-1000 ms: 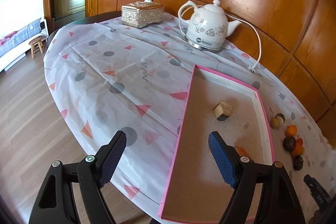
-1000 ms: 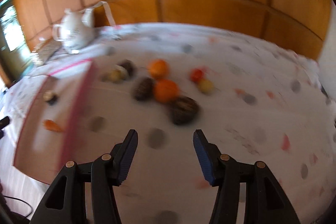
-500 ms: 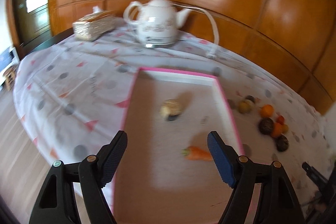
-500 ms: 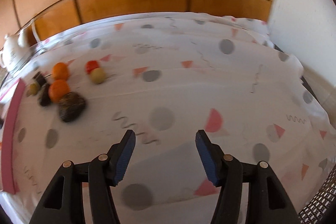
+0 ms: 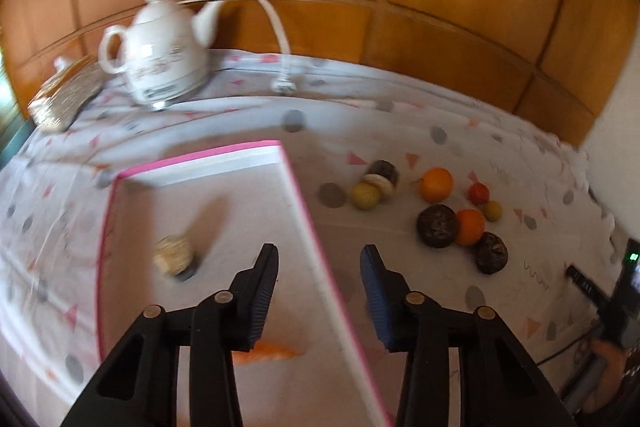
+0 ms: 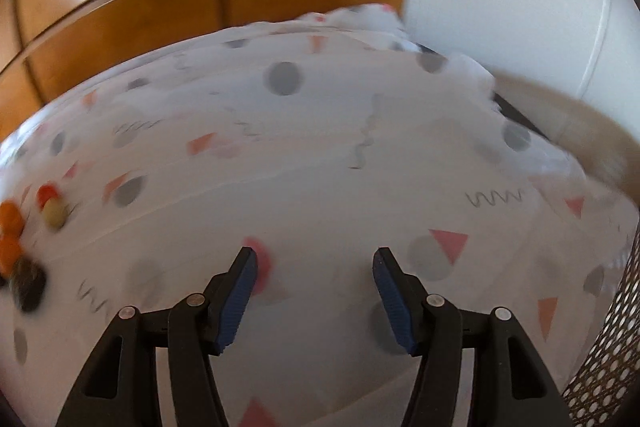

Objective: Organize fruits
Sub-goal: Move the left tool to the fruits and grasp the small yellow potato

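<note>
On my table the tray lies toward the left edge, with the kettle behind it at the far edge and a box left of the kettle. Inside the tray sit a small round piece and, nearer me, a carrot. The loose fruits cluster right of the tray, on the cloth.
</note>
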Demonstrator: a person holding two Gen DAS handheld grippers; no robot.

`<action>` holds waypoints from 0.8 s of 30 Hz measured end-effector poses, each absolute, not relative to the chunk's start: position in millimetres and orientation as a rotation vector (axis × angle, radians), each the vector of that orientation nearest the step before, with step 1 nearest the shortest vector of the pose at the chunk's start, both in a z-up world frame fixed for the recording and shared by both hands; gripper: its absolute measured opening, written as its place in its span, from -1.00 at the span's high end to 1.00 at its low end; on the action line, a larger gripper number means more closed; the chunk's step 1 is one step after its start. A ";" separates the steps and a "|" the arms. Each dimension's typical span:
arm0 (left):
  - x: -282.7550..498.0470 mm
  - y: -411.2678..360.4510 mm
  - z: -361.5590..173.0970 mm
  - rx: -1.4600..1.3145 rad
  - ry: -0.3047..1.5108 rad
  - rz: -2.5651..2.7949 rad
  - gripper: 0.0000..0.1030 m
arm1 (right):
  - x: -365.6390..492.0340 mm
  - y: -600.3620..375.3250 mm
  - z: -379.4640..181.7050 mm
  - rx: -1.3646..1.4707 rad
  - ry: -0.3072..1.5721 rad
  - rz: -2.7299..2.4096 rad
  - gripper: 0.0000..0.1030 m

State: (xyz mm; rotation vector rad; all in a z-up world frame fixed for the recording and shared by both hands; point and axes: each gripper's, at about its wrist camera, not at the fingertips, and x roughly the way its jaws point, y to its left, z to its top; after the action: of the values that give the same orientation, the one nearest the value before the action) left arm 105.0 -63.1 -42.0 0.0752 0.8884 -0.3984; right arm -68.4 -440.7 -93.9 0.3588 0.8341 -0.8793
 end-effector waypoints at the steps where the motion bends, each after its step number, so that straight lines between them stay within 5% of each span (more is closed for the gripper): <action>1: 107.1 -68.0 -43.5 0.086 0.889 -0.408 0.16 | -71.1 -444.4 -94.2 0.373 0.824 -0.889 -0.32; 21: 193.4 -157.1 -97.6 0.277 1.023 -0.519 0.16 | -62.1 -444.2 -100.5 0.360 0.824 -0.850 -0.78; 24: 199.3 -164.8 -106.8 0.309 1.043 -0.516 0.46 | -60.6 -444.1 -101.3 0.357 0.828 -0.846 -0.82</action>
State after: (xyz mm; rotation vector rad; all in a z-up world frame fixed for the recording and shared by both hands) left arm 199.3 -164.8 -106.8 0.3095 1.0430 -0.5159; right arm -60.6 -444.1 -101.3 0.3570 0.8276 -0.8464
